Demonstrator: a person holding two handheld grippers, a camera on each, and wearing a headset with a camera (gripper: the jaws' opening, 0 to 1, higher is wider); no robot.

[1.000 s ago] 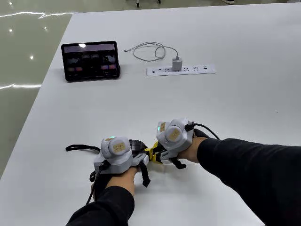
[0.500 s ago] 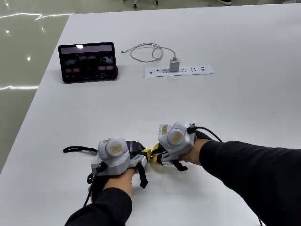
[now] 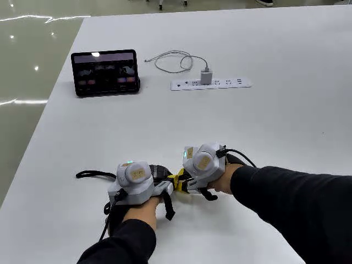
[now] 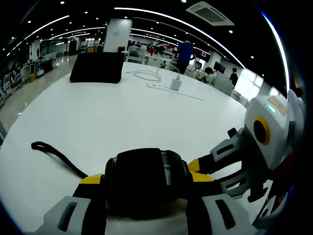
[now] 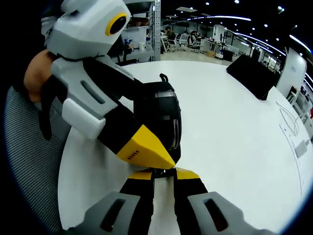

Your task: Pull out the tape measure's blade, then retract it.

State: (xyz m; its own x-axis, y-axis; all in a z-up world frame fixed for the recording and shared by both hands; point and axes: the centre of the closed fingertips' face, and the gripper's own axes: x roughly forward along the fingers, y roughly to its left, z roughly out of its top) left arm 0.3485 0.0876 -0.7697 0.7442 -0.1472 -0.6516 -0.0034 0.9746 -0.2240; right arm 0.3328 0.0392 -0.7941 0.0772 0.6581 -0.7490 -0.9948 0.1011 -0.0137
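Note:
The black tape measure (image 4: 146, 166) lies on the white table with my left gripper (image 4: 145, 178) shut around its body, yellow fingertips (image 4: 91, 179) on either side. Its black wrist strap (image 4: 54, 152) trails off to the left. My right gripper (image 5: 164, 172) meets it nose to nose, its yellow-tipped jaws pinched together at the front of the tape measure (image 5: 161, 112), where the blade's end sits. No length of blade shows. In the head view the left gripper (image 3: 165, 180) and right gripper (image 3: 180, 180) almost touch, with the tape measure (image 3: 159, 171) between them.
A dark tablet (image 3: 105, 71) stands at the far left of the table (image 3: 264, 126). A white power strip (image 3: 212, 83) with a plugged charger and looped cable (image 3: 175, 57) lies behind the grippers. The table's left edge drops to a shiny floor.
Both grippers stay pressed together on the tape measure, at most nudged a little. The small shift of the picture comes from the head camera.

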